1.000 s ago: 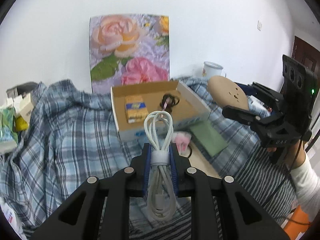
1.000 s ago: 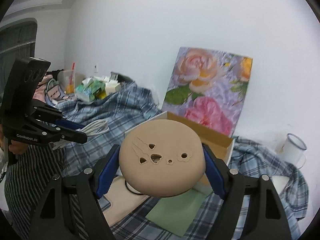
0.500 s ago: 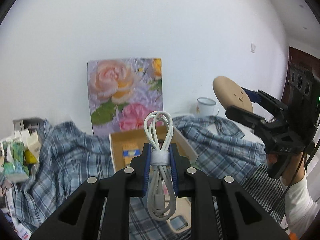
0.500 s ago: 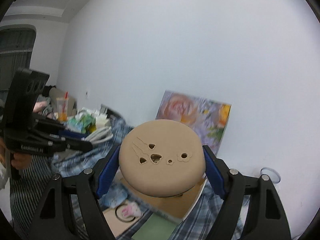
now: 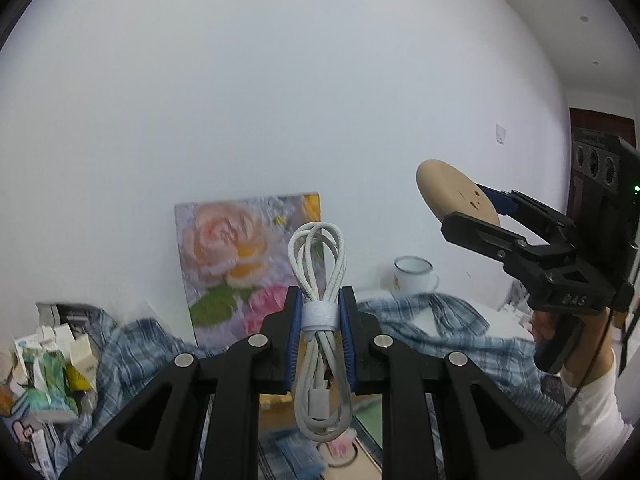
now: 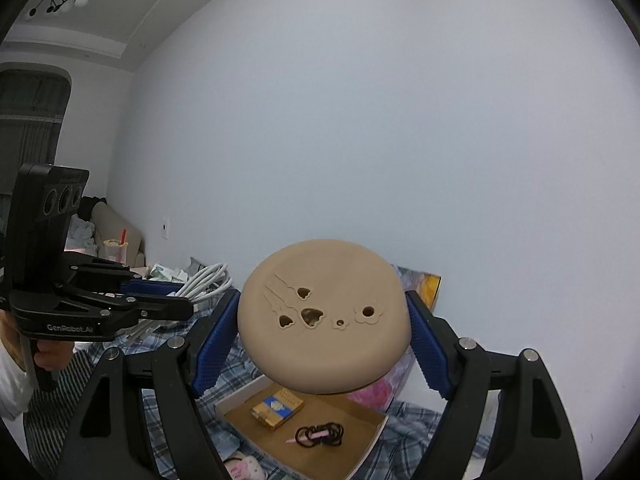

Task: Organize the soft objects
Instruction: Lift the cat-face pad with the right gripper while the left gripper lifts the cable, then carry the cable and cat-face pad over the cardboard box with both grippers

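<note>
My left gripper (image 5: 319, 336) is shut on a coiled white cable (image 5: 319, 280) bound by a white strap, its loops standing upright above the blue pads. My right gripper (image 6: 322, 322) is shut on a round beige pad (image 6: 324, 314) with small heart and flower cut-outs, gripped at both sides. Each gripper shows in the other view: the right one (image 5: 472, 208) with the beige pad (image 5: 452, 192) high at right, the left one (image 6: 176, 300) with the white cable (image 6: 204, 280) at left. Below lies an open cardboard box (image 6: 360, 444) holding a yellow-blue packet (image 6: 276, 408) and black hair ties (image 6: 320, 434).
A floral painting (image 5: 240, 256) leans on the white wall. A white enamel mug (image 5: 412, 276) stands at the back right. Blue plaid cloth (image 5: 440, 328) covers the surface. Cartons and packets (image 5: 52, 372) pile up at the left. A pink item (image 6: 244, 468) lies beside the box.
Both grippers have risen with their loads still held. The box and plaid cloth have dropped toward the bottom of both views, and more bare wall shows.
</note>
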Motion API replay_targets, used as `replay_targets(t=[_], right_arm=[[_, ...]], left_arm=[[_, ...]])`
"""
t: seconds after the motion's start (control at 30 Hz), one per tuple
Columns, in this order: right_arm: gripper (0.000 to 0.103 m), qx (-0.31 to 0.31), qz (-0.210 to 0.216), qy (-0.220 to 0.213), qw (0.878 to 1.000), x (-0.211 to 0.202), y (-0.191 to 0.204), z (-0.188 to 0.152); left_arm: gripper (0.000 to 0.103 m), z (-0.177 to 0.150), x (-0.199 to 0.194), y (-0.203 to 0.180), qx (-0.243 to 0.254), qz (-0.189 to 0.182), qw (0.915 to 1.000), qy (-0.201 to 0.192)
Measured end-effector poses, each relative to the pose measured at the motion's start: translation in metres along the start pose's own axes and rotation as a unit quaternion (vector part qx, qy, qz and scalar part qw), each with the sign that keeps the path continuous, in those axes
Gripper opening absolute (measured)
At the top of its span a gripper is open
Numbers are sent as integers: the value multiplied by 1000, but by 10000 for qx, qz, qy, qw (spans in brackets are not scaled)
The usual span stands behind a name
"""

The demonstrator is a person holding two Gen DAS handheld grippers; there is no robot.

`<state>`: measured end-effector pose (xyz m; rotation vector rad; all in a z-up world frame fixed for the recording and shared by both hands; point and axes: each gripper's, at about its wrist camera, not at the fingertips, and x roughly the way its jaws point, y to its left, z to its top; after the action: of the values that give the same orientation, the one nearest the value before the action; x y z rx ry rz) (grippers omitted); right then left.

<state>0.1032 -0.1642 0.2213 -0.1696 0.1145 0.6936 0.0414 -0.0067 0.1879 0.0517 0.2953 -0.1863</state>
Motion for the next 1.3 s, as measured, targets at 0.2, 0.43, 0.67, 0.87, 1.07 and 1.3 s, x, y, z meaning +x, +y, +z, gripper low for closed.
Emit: replay_targets(t=[0.2, 0.43, 0.67, 0.87, 1.07, 1.3], right_arm=[[78, 11, 58, -172, 9998, 12, 0, 19], [78, 179, 40, -278, 9994, 24, -7, 32], [78, 289, 17, -261, 9992, 33, -12, 29], [78, 301, -15, -88, 9995, 48, -10, 18], [78, 519, 33, 130, 9986, 73, -19, 1], [78, 650, 10, 393, 9971, 90, -25, -14]], left_arm=[[20, 24, 9, 4, -24, 25, 9999, -162], [20, 42, 27, 4, -100, -73, 9996, -234], [20, 54, 45, 7, -108, 23, 9995, -312], [20, 47, 70, 5, -29, 104, 9996, -249], [20, 29, 95, 13, -103, 224, 9997, -90], [20, 14, 123, 30, -304, 182, 9991, 219]])
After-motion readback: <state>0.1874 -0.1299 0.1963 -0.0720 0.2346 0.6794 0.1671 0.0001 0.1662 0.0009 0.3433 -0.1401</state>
